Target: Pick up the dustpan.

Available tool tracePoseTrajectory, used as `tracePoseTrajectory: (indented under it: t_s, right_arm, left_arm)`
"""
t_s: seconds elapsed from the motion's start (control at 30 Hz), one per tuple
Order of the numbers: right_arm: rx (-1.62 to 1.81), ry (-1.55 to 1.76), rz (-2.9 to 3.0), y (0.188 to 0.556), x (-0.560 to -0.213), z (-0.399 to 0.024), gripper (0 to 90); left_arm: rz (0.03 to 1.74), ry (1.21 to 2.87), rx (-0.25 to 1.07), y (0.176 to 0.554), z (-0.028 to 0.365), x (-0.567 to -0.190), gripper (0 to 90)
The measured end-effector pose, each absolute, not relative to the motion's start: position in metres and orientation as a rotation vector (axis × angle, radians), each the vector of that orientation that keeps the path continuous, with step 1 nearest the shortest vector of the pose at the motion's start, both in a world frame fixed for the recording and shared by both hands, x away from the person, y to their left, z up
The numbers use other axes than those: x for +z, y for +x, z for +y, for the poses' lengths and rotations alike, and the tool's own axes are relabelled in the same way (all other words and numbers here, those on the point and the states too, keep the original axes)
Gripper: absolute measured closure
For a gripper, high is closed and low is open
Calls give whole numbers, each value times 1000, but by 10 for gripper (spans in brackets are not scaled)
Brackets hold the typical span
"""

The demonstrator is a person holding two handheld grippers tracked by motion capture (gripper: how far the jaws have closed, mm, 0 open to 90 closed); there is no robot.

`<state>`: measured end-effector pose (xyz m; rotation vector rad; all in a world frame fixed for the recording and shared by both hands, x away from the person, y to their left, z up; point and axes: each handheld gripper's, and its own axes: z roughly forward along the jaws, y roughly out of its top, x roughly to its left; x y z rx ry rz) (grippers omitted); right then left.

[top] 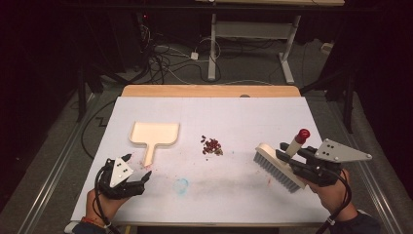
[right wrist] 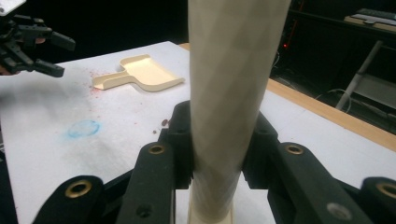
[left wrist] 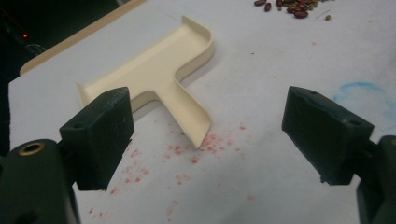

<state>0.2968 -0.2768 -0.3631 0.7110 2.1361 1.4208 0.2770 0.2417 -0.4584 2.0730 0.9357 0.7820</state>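
Note:
A cream dustpan lies flat on the white table, handle toward me; its handle end points between my left jaws. My left gripper stands open just short of that handle, nothing between its pads. A small pile of red beans sits mid-table. My right gripper is shut on the cream handle of a hand brush with grey bristles and a red cap; the brush rests at the right of the table, clear of the beans.
Red crumbs are scattered near the dustpan handle, and a blue smudge marks the table near the front. The table's wooden far edge borders dark floor with cables and a desk frame.

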Motion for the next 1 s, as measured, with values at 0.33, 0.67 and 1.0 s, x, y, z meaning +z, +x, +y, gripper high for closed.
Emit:
tracePoseTrajectory:
  t_s: [0.33, 0.67, 1.0]
  right_arm:
    - [1399, 689, 2125, 293, -363, -273, 703]
    - [1376, 682, 2132, 288, -365, -265, 703]
    - [1372, 687, 2140, 292, -368, -267, 703]
  left_arm:
    - [1055, 2069, 693, 299, 249, -463, 180]
    - [1297, 2055, 488, 338, 251, -480, 201]
    - [1336, 2083, 410, 382, 230, -497, 273]
